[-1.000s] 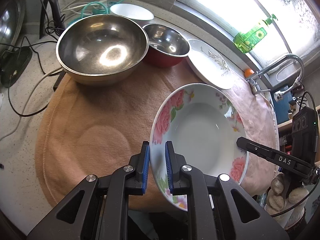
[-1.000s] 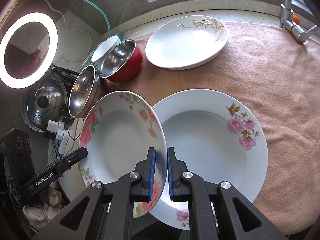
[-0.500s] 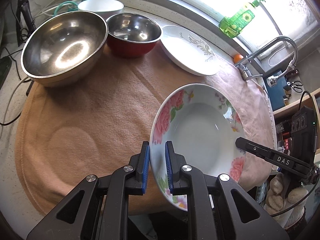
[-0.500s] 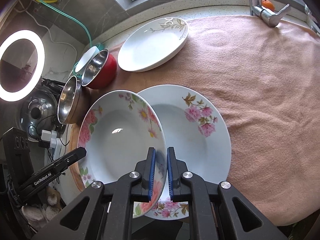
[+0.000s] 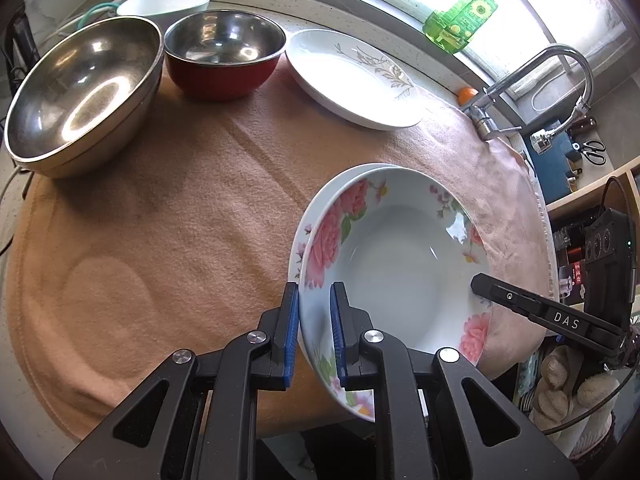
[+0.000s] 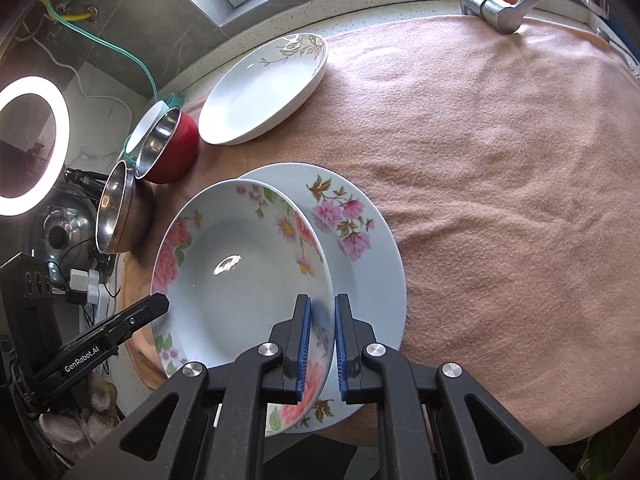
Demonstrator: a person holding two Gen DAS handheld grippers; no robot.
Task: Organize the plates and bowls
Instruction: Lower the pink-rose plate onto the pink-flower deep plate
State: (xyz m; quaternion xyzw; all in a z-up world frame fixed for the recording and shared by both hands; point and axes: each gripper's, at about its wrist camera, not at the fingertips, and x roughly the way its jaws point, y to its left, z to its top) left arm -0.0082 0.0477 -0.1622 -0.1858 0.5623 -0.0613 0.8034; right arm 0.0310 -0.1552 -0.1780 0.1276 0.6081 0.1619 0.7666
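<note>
The peach-pink fleece cloth (image 6: 500, 184) covering the counter is the landmark. At its far-left edge sit the large steel mixing bowl (image 5: 80, 88), then the red-sided steel bowl (image 5: 224, 60), with the white gold-sprigged plate (image 5: 352, 76) beside them. At the cloth's near edge lies a white deep plate with purple flowers (image 6: 360, 248). The rose-patterned deep plate (image 6: 240, 280) is carried tilted; a second ago it hung left of that plate, and now it overlaps it, so stacking looks close. The left gripper (image 5: 314, 332) pinches its near-left rim, and the right gripper (image 6: 320, 344) pinches the opposite rim, both nearly pressed together.
</note>
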